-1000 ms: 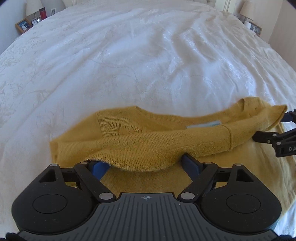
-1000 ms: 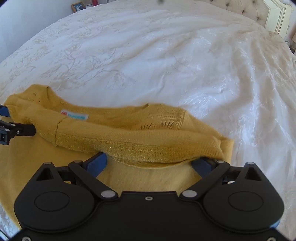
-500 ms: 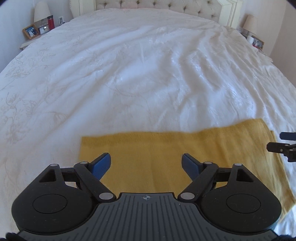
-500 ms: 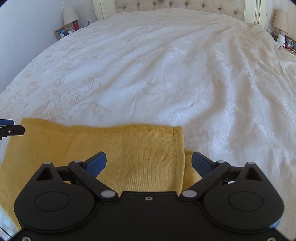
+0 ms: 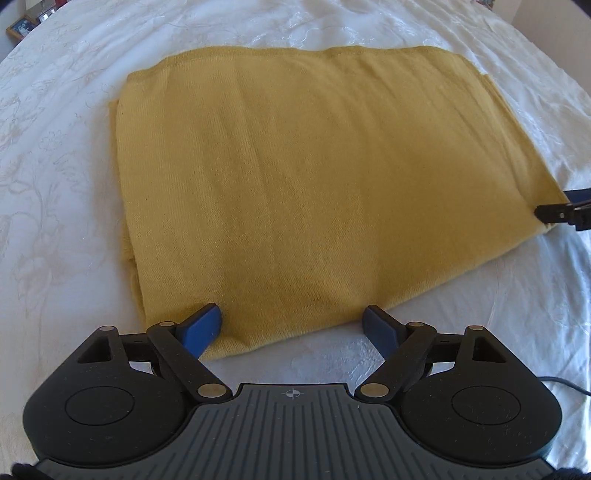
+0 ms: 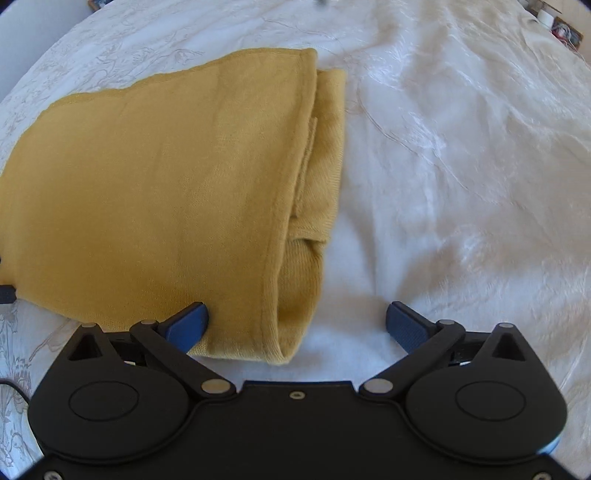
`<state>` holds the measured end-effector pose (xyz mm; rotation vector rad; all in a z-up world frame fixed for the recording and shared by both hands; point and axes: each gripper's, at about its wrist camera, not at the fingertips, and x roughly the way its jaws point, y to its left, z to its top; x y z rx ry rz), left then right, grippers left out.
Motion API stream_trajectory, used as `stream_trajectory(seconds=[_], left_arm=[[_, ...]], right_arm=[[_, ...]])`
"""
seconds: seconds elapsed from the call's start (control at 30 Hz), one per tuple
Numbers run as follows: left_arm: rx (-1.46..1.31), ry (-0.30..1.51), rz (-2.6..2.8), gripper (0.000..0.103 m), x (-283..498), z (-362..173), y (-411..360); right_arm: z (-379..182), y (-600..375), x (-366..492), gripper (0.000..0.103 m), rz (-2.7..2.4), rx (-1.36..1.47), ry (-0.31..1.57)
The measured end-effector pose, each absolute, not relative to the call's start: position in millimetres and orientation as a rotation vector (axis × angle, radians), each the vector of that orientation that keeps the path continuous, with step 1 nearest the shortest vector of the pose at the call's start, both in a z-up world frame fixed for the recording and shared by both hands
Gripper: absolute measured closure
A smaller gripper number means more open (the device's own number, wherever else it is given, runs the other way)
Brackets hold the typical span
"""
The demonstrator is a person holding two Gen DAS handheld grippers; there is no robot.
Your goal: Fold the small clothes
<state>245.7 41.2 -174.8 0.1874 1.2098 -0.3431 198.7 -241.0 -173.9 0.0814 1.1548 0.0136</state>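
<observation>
A mustard-yellow knit garment [image 5: 295, 177] lies folded flat into a rough rectangle on the white bedspread. My left gripper [image 5: 293, 325] hangs over its near edge, open, blue pads spread wide with nothing pinched. In the right wrist view the same garment [image 6: 166, 192] fills the left half, its layered folded side and a tucked sleeve showing at the right edge. My right gripper [image 6: 297, 319] stands open over the garment's near right corner. The right gripper's fingertip [image 5: 565, 212] pokes in at the garment's right edge in the left wrist view.
The white embroidered bedspread [image 6: 461, 166] stretches out beyond and to the right of the garment. A framed photo [image 5: 20, 27] sits on a bedside table at the far left. Small items [image 6: 557, 26] stand on the far-right nightstand.
A second ago both grippers carried the garment's top edge forward over itself. They let it drop flat, then drew back toward me and tilted down over the near edge.
</observation>
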Motion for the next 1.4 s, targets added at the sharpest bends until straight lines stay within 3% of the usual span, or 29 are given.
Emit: stream_trajectory(seconds=[0.13, 0.43, 1.13, 1.3, 1.4], left_arm=[[0.192, 1.220, -0.330, 0.019, 249, -164, 40], [-0.084, 1.133, -0.295, 0.019, 279, -107, 32], [0.024, 1.234, -0.148, 0.019, 392, -162, -46], [0.068, 1.262, -0.121, 0.002, 395, -175, -57], [0.091, 1.282, -0.100, 0.000, 399, -179, -62]], right_arm=[[-166, -250, 194, 0.001, -0.014, 0.149, 1.150], [-151, -275, 194, 0.001, -0.012, 0.459, 1.040], [-184, -274, 197, 0.000, -0.013, 0.490, 1.130], [-186, -275, 196, 0.000, -0.002, 0.487, 1.123], [-187, -276, 195, 0.000, 0.004, 0.486, 1.113]])
